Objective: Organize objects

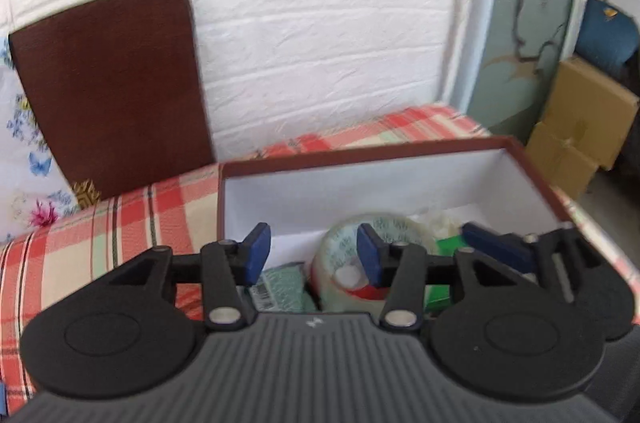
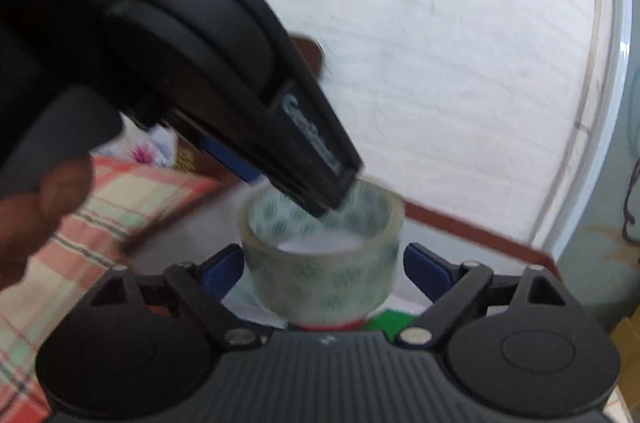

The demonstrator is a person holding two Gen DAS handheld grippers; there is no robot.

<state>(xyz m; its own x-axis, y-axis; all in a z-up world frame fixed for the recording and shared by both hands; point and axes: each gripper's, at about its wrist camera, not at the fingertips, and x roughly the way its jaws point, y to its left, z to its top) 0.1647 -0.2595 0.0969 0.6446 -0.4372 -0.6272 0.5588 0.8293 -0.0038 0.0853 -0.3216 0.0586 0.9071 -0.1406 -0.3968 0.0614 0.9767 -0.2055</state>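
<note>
A clear tape roll (image 1: pixel 352 259) with a green print sits in a white-lined box (image 1: pixel 304 191) with a brown rim. My left gripper (image 1: pixel 314 255) is open above the box; its right pad is in front of the roll. In the right wrist view my right gripper (image 2: pixel 322 265) is open, with the tape roll (image 2: pixel 324 263) between its blue pads and small gaps on both sides. The left gripper's black body (image 2: pixel 224 87) reaches in from the upper left, its tip at the roll's top rim. The right gripper's blue finger (image 1: pixel 496 247) also shows beside the roll.
Green packets (image 1: pixel 280 287) and a green item (image 1: pixel 444 275) lie in the box with the tape. The box stands on a red plaid cloth (image 1: pixel 120 235). A brown board (image 1: pixel 116 91) leans on the white wall. Cardboard boxes (image 1: pixel 580 127) stand at the right.
</note>
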